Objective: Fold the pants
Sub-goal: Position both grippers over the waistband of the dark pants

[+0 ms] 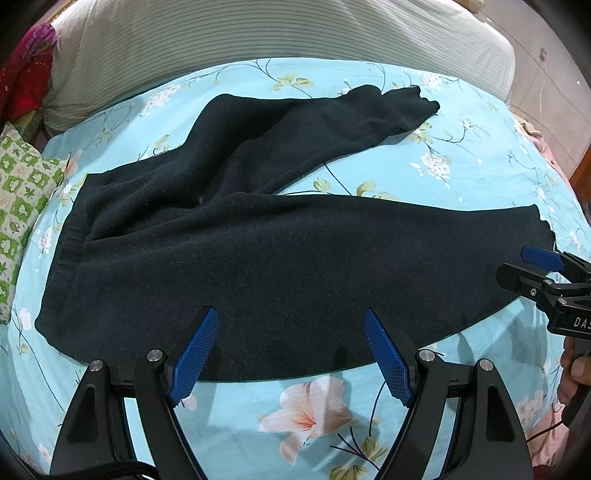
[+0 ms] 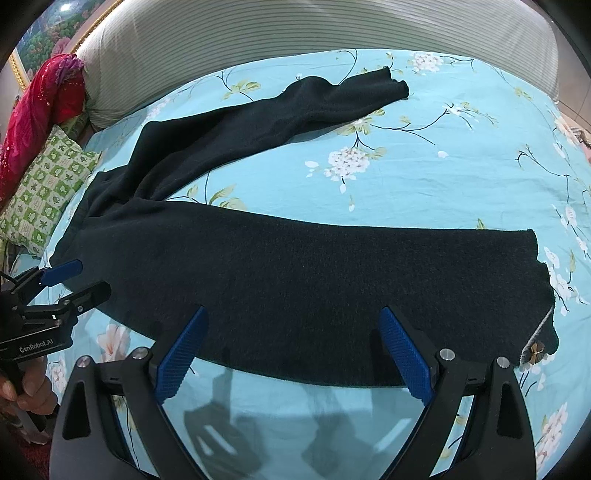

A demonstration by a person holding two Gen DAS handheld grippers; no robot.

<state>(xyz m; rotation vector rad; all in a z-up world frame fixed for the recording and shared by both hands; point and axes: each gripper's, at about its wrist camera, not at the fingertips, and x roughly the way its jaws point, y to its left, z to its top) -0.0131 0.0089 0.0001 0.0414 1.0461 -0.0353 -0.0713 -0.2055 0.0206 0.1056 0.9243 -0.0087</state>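
I am holding both tongs wide apart and empty over the near edge of the pants. The pants are lying flat on the bed, long axis running left to right, waistband left, cuffs right, legs splayed in a V. The near leg is lying just beyond my left tongs and right tongs; the far leg is angling away toward the headboard. Left is nearer the waistband, right nearer the near cuff. A pillow is sitting left of the waistband; nothing is blocking my way.
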